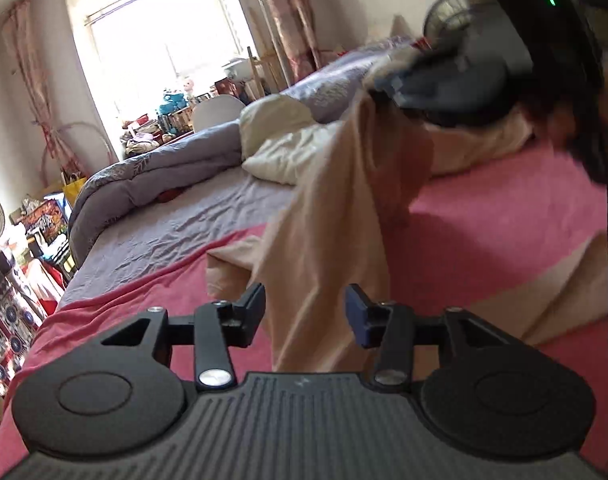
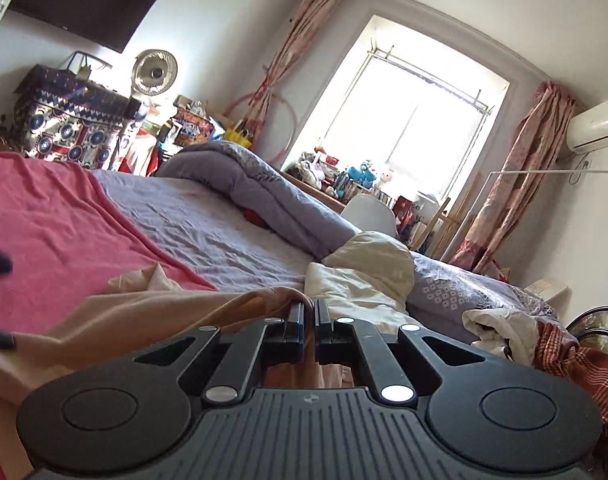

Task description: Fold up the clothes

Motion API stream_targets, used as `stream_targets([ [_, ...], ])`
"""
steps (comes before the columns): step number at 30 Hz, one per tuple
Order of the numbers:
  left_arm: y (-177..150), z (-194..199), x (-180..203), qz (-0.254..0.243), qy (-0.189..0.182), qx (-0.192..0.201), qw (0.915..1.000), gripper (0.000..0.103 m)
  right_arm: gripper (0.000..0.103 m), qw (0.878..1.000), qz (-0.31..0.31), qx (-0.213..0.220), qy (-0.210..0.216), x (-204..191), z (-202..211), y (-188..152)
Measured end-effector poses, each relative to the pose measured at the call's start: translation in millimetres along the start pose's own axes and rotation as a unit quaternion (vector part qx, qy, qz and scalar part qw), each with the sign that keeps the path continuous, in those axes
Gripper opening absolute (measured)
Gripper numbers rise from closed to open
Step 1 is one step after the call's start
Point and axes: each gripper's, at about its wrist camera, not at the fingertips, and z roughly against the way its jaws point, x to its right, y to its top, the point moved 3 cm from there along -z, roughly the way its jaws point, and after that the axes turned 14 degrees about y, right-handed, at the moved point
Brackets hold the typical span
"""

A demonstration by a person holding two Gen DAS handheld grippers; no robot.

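1. We're holding the soft beige cotton garment (image 1: 328, 216) up off the pink terry blanket (image 1: 504, 232) w/ the right gripper (image 2: 308, 312), jaws pressed together on a bunched edge of it.
2. The left gripper (image 1: 304, 312) is standing spread, pads clear of the cloth, which is hanging just in front.
3. We're judging the fold as barely begun: the garment is draping creased, not flat; all folds are still left.
4. No brand or writing is reading clearly; the patterned boxes (image 2: 71, 128) are too blurry.

Blown-out window (image 2: 416, 120) glare — fisheye-warped edges
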Motion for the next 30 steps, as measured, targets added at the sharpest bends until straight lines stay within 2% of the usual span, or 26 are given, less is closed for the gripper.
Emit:
stream_targets([
  [3, -13, -15, 34, -0.049, 0.032, -0.001, 0.9983, 0.053, 0.006, 1.000, -0.006, 0.003, 0.009, -1, 9, 8],
  [5, -12, -23, 45, -0.053, 0.030, 0.000, 0.9981, 0.053, 0.006, 1.000, -0.013, 0.003, 0.013, 0, 11, 9],
  [6, -10, -22, 48, -0.050, 0.018, 0.005, 0.9986, 0.054, 0.006, 1.000, -0.018, 0.004, 0.015, 1, 13, 10],
  [7, -7, -20, 51, -0.046, 0.004, 0.011, 0.9989, 0.060, 0.006, 1.000, -0.024, 0.005, 0.017, 2, 14, 11],
  [10, -2, -6, 60, -0.051, -0.023, 0.055, 0.9969, 0.093, 0.006, 0.999, -0.038, 0.013, 0.021, 6, 20, 16],
  [11, -2, -4, 64, -0.062, -0.010, 0.068, 0.9957, 0.093, 0.006, 0.999, -0.042, 0.019, 0.020, 8, 22, 18],
  [12, -2, -10, 68, -0.073, 0.015, 0.064, 0.9952, 0.093, 0.005, 0.998, -0.046, 0.027, 0.017, 10, 26, 21],
  [13, -2, -16, 72, -0.083, 0.040, 0.058, 0.9940, 0.084, 0.005, 0.998, -0.050, 0.035, 0.013, 12, 29, 24],
  [14, -2, -24, 72, -0.086, 0.057, 0.048, 0.9935, 0.062, 0.005, 0.998, -0.054, 0.042, 0.013, 14, 33, 28],
  [15, -2, -33, 70, -0.084, 0.067, 0.033, 0.9937, 0.052, 0.005, 0.997, -0.059, 0.049, 0.014, 16, 37, 32],
  [16, -2, -43, 66, -0.075, 0.066, 0.012, 0.9949, 0.014, 0.005, 0.997, -0.057, 0.049, 0.012, 17, 40, 32],
  [17, -3, -52, 62, -0.065, 0.064, -0.008, 0.9958, 0.000, 0.005, 0.997, -0.054, 0.048, 0.010, 18, 42, 32],
  [19, -8, -60, 54, -0.057, 0.067, -0.026, 0.9958, 0.000, 0.006, 0.999, -0.043, 0.024, 0.021, 15, 38, 22],
  [22, -19, -63, 42, -0.057, 0.072, -0.046, 0.9947, 0.000, 0.010, 0.997, -0.021, -0.023, 0.073, 3, 31, -6],
  [23, -22, -55, 36, -0.043, 0.046, -0.044, 0.9970, 0.000, 0.010, 0.995, -0.015, -0.042, 0.089, -5, 29, -18],
  [24, -24, -47, 30, -0.028, 0.019, -0.042, 0.9986, 0.002, 0.013, 0.993, -0.010, -0.060, 0.103, -13, 27, -30],
  [26, -31, -30, 22, -0.011, -0.033, -0.053, 0.9980, 0.022, 0.021, 0.987, 0.003, -0.101, 0.126, -30, 21, -54],
  [27, -33, -25, 23, -0.013, -0.041, -0.057, 0.9975, 0.032, 0.027, 0.983, 0.010, -0.121, 0.138, -39, 19, -66],
  [28, -33, -24, 27, -0.018, -0.039, -0.051, 0.9977, 0.048, 0.031, 0.980, 0.016, -0.137, 0.141, -47, 14, -75],
  [29, -33, -23, 31, -0.023, -0.038, -0.045, 0.9980, 0.056, 0.032, 0.977, 0.023, -0.153, 0.144, -56, 10, -85],
  [30, -33, -21, 35, -0.028, -0.036, -0.039, 0.9982, 0.059, 0.033, 0.975, 0.025, -0.166, 0.143, -65, 4, -94],
])
